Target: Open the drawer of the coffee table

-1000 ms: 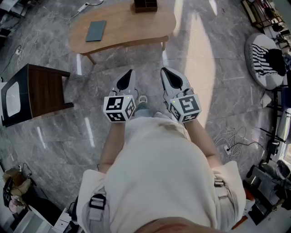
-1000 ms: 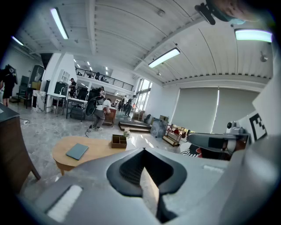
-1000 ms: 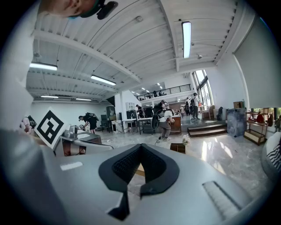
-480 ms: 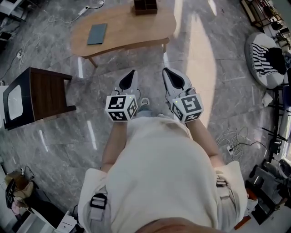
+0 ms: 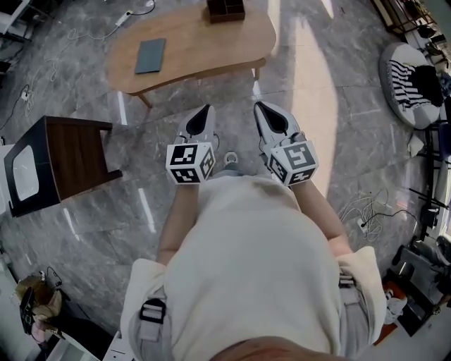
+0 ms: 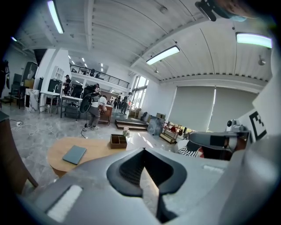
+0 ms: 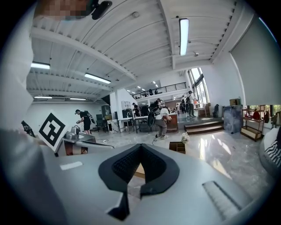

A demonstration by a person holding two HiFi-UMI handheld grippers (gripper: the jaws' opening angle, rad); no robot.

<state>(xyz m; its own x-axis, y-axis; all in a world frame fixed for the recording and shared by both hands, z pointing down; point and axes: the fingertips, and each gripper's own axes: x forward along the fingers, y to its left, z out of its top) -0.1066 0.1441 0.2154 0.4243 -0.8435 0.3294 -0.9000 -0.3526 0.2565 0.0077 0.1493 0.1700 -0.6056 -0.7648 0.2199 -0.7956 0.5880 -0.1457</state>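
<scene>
I hold the left gripper (image 5: 204, 111) and right gripper (image 5: 262, 110) side by side at my waist, jaws pressed together and empty, since nothing is within reach. The coffee table (image 5: 204, 44) stands ahead of both tips, well apart. Its drawer doesn't show from here, so I judge the approach comes first.

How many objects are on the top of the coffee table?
2: a grey pad on the left part of the table, a dark box at its far edge. None seems hidden.
</scene>
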